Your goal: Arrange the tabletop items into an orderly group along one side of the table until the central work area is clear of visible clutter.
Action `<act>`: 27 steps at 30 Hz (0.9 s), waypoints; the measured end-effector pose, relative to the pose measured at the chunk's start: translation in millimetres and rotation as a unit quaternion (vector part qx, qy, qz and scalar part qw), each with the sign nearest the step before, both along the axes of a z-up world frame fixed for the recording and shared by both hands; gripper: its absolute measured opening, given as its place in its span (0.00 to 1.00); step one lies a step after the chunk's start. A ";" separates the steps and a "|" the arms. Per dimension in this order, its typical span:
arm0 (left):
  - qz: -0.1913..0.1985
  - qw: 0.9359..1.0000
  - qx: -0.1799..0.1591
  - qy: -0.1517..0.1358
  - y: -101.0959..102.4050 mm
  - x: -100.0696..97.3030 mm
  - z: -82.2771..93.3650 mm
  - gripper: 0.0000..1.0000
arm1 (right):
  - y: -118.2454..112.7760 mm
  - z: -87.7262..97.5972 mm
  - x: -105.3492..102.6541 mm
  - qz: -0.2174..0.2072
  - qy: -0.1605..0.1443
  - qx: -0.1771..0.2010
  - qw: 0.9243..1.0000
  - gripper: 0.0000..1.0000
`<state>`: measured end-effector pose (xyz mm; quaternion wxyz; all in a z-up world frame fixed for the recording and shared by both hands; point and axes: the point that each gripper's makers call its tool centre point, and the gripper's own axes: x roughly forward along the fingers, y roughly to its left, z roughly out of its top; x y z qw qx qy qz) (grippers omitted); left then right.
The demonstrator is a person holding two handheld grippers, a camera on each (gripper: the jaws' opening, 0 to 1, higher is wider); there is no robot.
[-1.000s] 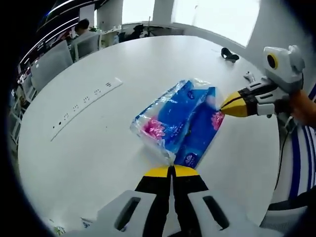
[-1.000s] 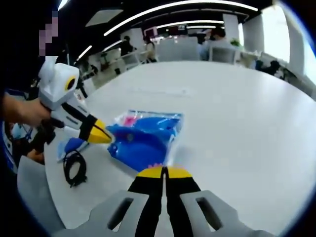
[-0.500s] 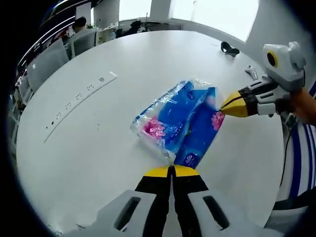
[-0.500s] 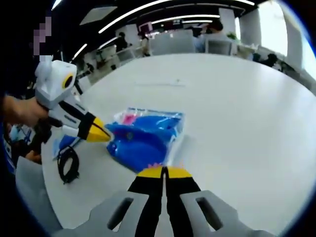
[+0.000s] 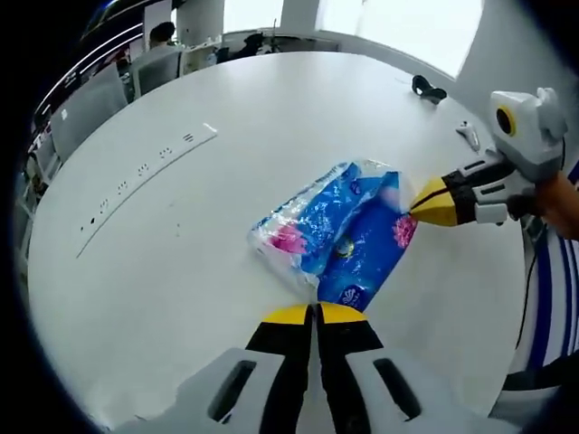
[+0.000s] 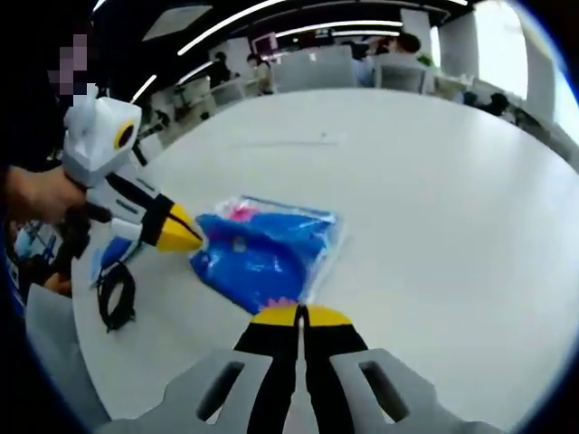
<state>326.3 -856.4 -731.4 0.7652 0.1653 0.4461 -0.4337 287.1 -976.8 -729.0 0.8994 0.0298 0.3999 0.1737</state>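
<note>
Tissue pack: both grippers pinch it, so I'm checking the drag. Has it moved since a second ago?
Yes, slightly: in the right gripper view the tissue pack now lies farther from the black cable.

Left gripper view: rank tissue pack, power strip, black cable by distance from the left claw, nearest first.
1. Tissue pack, just ahead of the left claw, at its tips.
2. Power strip, recessed in the table, far left.
3. Black cable, far edge, upper right.

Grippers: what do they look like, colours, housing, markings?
Both match: the left gripper and right gripper have yellow-tipped black jaws on a pale grey body with two slanted slots. Seen side-on, each carries a white box with a yellow-ringed round lens, and black-and-white banding behind the yellow tip.
</note>
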 end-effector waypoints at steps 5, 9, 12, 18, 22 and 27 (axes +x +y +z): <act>-0.004 1.000 -0.002 0.007 -0.3 -1.5 -1.2 0.07 | -0.6 0.1 2.9 0.004 0.000 -0.005 1.000 0.00; -0.007 1.000 0.002 0.012 4.1 -5.0 -2.7 0.16 | 0.1 2.1 3.8 0.001 -0.004 0.000 1.000 0.00; -0.005 1.000 0.000 0.014 6.3 -7.1 -1.6 0.20 | 1.5 4.6 2.8 0.004 -0.011 0.002 1.000 0.04; -0.009 1.000 0.002 -0.002 8.2 -6.2 7.7 0.31 | -1.5 15.4 5.1 -0.004 -0.028 0.002 1.000 0.11; -0.014 1.000 -0.005 -0.021 7.8 -2.8 19.3 0.40 | -8.9 24.7 8.8 -0.012 -0.053 -0.017 0.998 0.24; -0.025 0.999 -0.007 -0.045 9.6 -0.5 32.1 0.52 | -15.3 32.6 7.0 -0.026 -0.067 -0.017 0.997 0.43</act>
